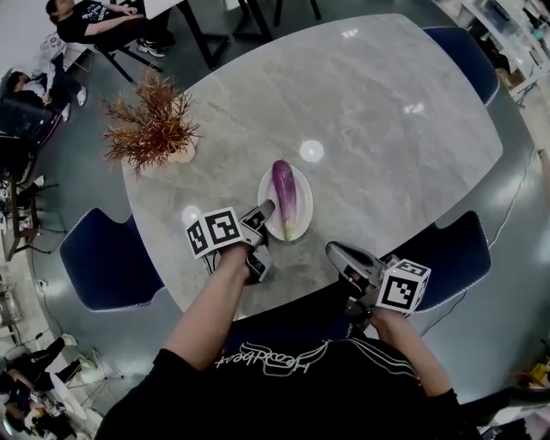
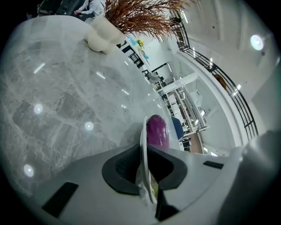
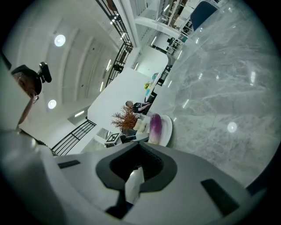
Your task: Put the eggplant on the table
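A purple eggplant (image 1: 284,193) lies lengthwise on a small white plate (image 1: 306,203) that rests on the grey marble table (image 1: 387,129), near its front edge. My left gripper (image 1: 265,211) is shut on the plate's near-left rim. In the left gripper view the rim (image 2: 143,145) runs edge-on between the jaws of the left gripper (image 2: 147,176), with the eggplant (image 2: 157,131) just beyond. My right gripper (image 1: 337,252) hangs at the table's front edge, right of the plate, shut and holding nothing. From the right gripper (image 3: 134,176), the eggplant (image 3: 155,124) and plate (image 3: 167,130) lie ahead.
A dried brown plant in a pale vase (image 1: 155,129) stands on the table's left side. Blue chairs sit at the front left (image 1: 107,258), front right (image 1: 455,249) and far right (image 1: 464,51). People sit beyond the table at the upper left (image 1: 94,21).
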A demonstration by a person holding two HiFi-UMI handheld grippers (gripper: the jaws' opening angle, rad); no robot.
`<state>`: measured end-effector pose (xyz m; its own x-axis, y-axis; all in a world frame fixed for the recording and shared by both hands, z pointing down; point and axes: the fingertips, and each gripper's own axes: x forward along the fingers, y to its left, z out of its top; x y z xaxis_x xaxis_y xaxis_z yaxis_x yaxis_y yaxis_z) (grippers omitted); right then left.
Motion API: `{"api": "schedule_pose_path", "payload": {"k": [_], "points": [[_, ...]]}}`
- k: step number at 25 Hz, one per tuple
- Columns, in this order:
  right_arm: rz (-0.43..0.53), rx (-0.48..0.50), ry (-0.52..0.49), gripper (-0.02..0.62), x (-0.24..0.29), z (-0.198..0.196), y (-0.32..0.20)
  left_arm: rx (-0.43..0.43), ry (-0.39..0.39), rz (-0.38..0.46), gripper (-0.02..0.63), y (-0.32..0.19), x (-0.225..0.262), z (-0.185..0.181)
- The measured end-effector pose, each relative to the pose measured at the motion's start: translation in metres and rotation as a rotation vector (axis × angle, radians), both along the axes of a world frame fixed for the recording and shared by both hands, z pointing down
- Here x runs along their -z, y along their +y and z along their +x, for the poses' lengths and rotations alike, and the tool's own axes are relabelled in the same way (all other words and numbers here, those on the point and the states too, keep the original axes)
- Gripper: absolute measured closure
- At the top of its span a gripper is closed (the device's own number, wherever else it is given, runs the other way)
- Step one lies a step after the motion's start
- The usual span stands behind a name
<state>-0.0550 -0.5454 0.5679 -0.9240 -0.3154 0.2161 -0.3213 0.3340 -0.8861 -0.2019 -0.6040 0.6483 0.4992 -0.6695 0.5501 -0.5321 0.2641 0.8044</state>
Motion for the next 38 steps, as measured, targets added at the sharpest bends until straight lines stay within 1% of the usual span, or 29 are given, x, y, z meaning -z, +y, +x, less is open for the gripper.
{"api": "schedule_pose_path", "payload": {"k": [6, 13, 17, 28, 29, 31, 33, 38], "points": [[0.008, -0.009, -0.017, 0.589, 0.004, -0.002, -0.002, -0.008, -0.030, 0.019, 0.572, 0.000, 0.000, -0.001], [-0.014, -0.028, -0.023, 0.589, -0.004, 0.002, -0.003, 0.004, -0.036, 0.005, 0.572, 0.001, -0.006, -0.005], [-0.024, -0.037, -0.027, 0.589, -0.006, 0.006, -0.004, 0.006, -0.021, 0.019, 0.572, 0.000, -0.003, -0.004], [-0.039, -0.046, -0.039, 0.589, -0.007, 0.007, -0.001, -0.012, -0.084, 0.004, 0.572, 0.009, -0.010, -0.009], [-0.039, -0.046, -0.040, 0.589, -0.007, 0.007, 0.000, -0.012, -0.090, 0.003, 0.569, 0.010, -0.010, -0.010], [-0.039, -0.047, -0.041, 0.589, -0.006, 0.006, 0.000, -0.006, -0.097, 0.002, 0.531, 0.011, -0.010, -0.012], [-0.039, -0.050, -0.044, 0.589, -0.006, 0.007, 0.001, -0.008, -0.108, 0.005, 0.521, 0.012, -0.009, -0.012], [-0.039, -0.054, -0.044, 0.589, -0.003, 0.008, 0.006, -0.041, -0.184, 0.018, 0.494, 0.015, -0.006, -0.012]]}}
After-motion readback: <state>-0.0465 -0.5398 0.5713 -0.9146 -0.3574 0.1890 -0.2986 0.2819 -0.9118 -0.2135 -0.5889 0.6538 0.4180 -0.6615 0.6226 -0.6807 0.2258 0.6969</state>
